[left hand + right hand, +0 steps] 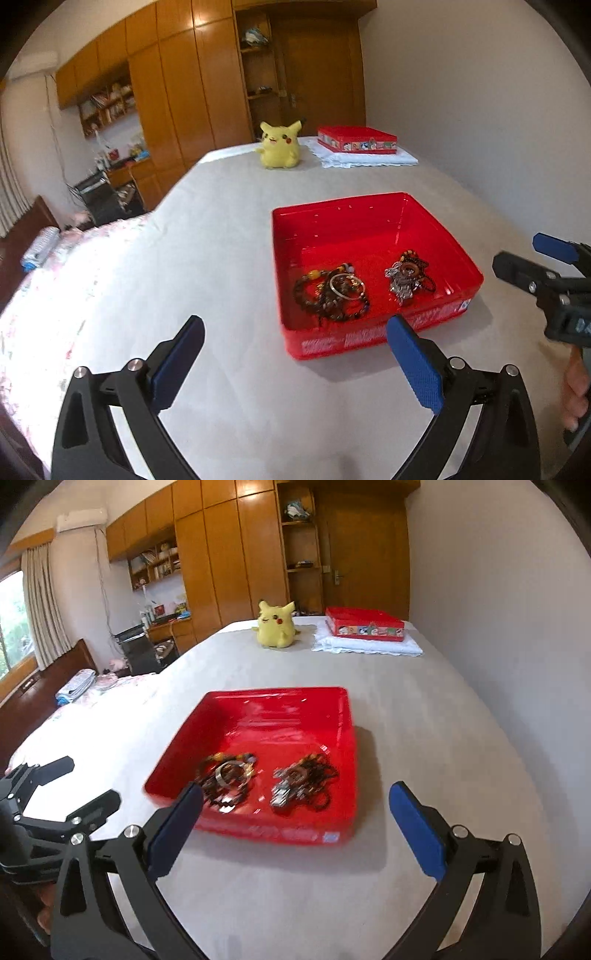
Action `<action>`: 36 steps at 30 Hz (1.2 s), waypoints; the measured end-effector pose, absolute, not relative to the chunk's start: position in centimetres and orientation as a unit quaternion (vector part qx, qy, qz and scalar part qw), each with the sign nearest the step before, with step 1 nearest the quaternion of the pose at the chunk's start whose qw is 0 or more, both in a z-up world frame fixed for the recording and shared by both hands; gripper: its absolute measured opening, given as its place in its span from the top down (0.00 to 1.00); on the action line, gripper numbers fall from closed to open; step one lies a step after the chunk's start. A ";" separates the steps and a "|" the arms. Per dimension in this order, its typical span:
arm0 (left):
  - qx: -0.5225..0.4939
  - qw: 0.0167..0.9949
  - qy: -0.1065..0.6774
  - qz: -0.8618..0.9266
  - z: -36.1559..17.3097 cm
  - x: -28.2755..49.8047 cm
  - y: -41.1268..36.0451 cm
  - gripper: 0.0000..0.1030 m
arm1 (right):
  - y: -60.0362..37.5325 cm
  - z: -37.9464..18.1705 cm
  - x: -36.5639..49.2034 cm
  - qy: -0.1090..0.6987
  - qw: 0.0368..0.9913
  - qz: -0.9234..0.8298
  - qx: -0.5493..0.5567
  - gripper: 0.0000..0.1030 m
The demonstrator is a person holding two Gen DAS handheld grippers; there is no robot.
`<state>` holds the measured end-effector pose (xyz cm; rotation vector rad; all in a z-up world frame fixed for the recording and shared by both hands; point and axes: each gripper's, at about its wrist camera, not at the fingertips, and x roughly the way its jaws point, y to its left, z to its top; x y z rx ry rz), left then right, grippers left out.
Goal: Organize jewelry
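Inside the shallow red plastic tray on the grey bed cover, a heap of beaded bracelets lies left and a silver-and-brown pendant tangle right, both near its front edge. The left gripper and right gripper hang released and empty, so sorting looks done; the red lid at the far edge is probably left to fit.

In the right wrist view the red tray and the 2 jewelry heaps in it are motion-blurred, so single pieces cannot be told apart. The right gripper's left pad covers the tray's near left corner. At lower left the left gripper is cut by the frame edge.

In the left wrist view the right gripper runs off the right edge, and the hand below it is only partly seen and blurred. The left gripper's right pad hides part of the tray's near wall. The print on that wall is too small to read. Shelf contents at upper left are too small to identify.
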<state>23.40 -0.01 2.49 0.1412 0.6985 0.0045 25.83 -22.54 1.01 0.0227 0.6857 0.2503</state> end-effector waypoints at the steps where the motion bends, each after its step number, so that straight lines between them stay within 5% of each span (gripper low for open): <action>1: 0.067 0.938 0.340 0.004 2.7 22.9 0.0 0.04 | -22.4 1.0 25.6 0.338 0.932 0.127 0.010 0.03; 36: 0.019 0.939 0.342 0.003 4.0 21.6 1.1 0.04 | -20.6 1.8 25.0 0.371 0.918 0.141 -0.018 0.03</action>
